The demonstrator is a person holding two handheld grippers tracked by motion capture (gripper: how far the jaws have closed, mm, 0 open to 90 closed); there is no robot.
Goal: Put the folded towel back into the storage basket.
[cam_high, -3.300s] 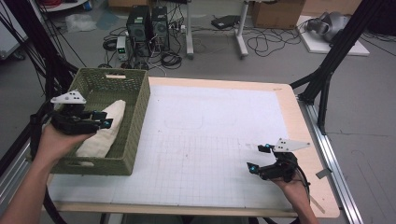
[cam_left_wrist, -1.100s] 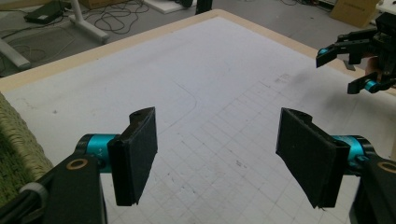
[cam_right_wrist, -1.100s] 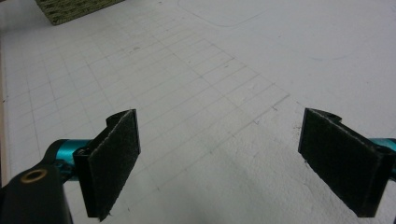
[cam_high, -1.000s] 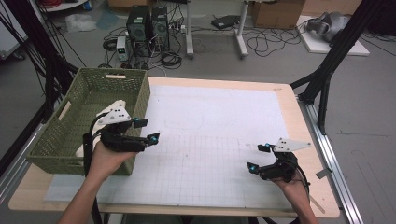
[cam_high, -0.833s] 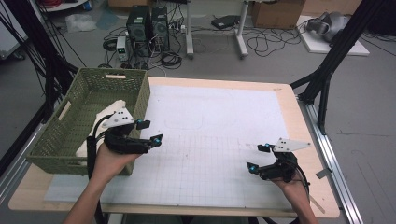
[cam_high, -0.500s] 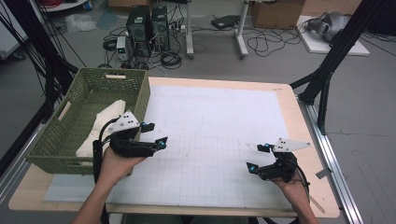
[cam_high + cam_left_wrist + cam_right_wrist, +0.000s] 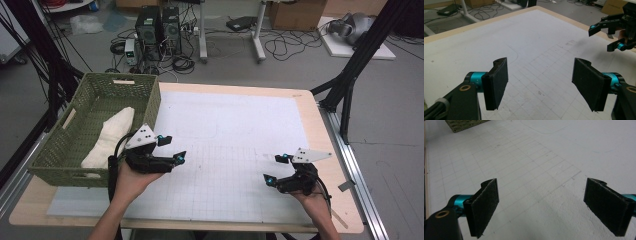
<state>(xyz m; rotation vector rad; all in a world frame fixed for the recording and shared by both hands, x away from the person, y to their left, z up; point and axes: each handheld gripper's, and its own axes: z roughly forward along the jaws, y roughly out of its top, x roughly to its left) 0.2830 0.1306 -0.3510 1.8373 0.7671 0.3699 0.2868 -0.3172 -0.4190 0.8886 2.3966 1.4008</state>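
A green woven basket [image 7: 80, 145] stands at the table's left, and a cream cloth [image 7: 110, 137] lies loose inside it. My left gripper [image 7: 173, 148] hovers just right of the basket over the white gridded mat [image 7: 235, 135], open with nothing between its pads [image 7: 496, 83]. In the left gripper view my left gripper [image 7: 542, 85] looks across the mat toward my right gripper [image 7: 610, 35]. My right gripper [image 7: 274, 168] rests low near the front right of the mat, also open and empty [image 7: 549, 207]. A corner of the basket [image 7: 464, 124] shows at the top left of the right gripper view.
The mat covers most of the wooden table [image 7: 320, 130]. Black frame legs [image 7: 350, 75] stand off the right edge. Computer cases [image 7: 157, 25], cables and boxes lie on the floor beyond the far edge.
My left gripper has come out of the basket and moved right and toward the front, over the mat, its jaws wide. The cloth stays in the basket. The right gripper has not moved.
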